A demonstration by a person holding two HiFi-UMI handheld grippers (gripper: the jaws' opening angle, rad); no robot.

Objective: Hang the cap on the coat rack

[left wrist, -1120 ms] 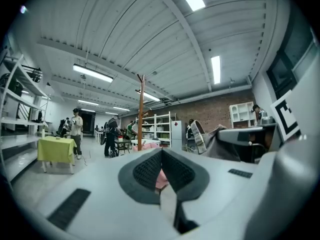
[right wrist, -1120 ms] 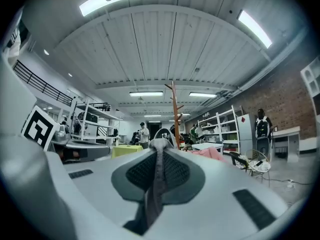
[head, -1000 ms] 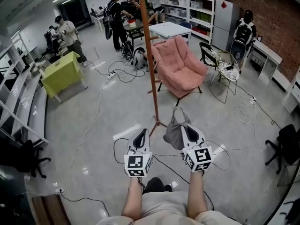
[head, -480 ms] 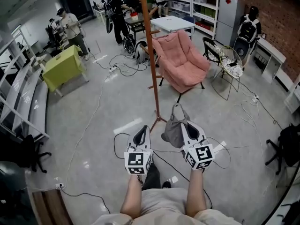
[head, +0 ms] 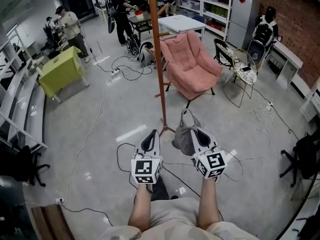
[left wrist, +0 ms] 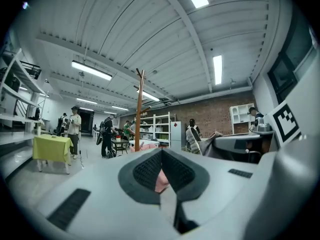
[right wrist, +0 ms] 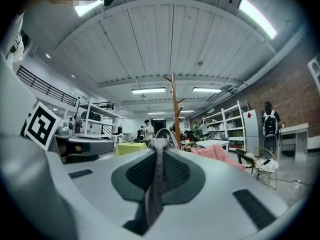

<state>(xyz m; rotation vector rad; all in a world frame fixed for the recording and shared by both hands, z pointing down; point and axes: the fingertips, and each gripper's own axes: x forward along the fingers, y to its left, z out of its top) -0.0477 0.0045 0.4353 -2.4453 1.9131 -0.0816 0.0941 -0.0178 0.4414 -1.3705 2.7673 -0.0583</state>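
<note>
The coat rack [head: 159, 59] is a tall brown wooden pole whose feet stand on the floor just beyond my grippers. It also rises ahead in the left gripper view [left wrist: 138, 111] and the right gripper view [right wrist: 175, 111]. A grey cap [head: 184, 137] hangs from my right gripper [head: 196, 133], which is shut on it. A strip of the cap's fabric [right wrist: 156, 176] is pinched between the pads, with its strap loop sticking out in front. My left gripper [head: 151, 137] is held level beside it, to the left, shut with nothing in it.
A pink armchair [head: 193, 65] stands right of the rack, with a wire chair [head: 243, 75] further right. Cables [head: 125, 76] trail over the floor. A yellow-green table [head: 59, 72] is at left, a black office chair [head: 304, 155] at right. People stand at the far end by shelves.
Both grippers have been carried a little forward toward the coat rack, side by side. The cap stays pinched in the right gripper.
</note>
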